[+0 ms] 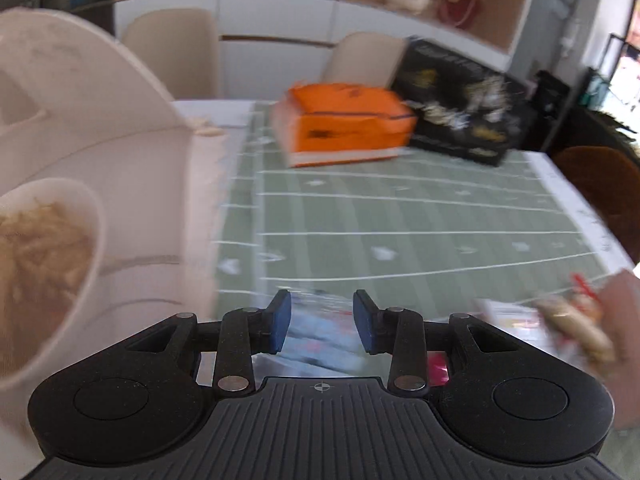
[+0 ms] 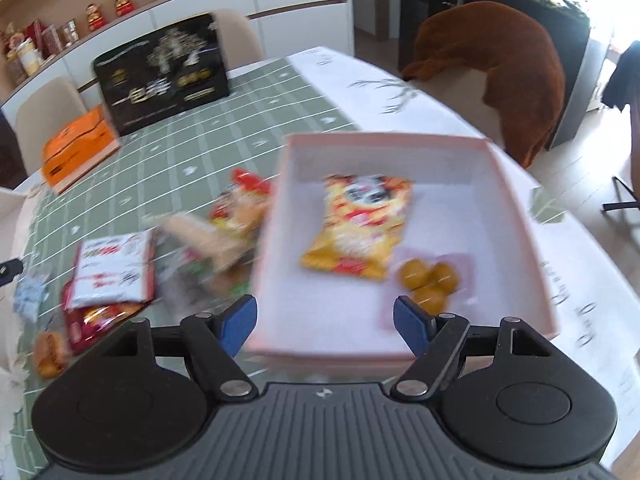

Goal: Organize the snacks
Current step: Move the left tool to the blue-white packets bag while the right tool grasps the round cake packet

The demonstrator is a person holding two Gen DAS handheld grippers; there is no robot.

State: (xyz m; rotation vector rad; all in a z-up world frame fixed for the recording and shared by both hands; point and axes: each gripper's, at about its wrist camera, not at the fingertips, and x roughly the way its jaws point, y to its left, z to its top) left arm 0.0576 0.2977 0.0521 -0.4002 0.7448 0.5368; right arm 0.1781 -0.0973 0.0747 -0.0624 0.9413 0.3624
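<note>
**So, snack sorting, mid-reach**

Right gripper (image 2: 325,322) is spread wide and empty, hanging over the near edge of the pink box (image 2: 516,184). A yellow snack bag (image 2: 356,228) lies inside, just ahead, with round golden candies (image 2: 430,280) beside it. Left gripper (image 1: 322,322) has a blurry clear packet (image 1: 320,336) between its pads; can't tell whether they actually pinch it. More packets (image 2: 112,268) sit left of the box on the worktop (image 2: 192,152).
</note>
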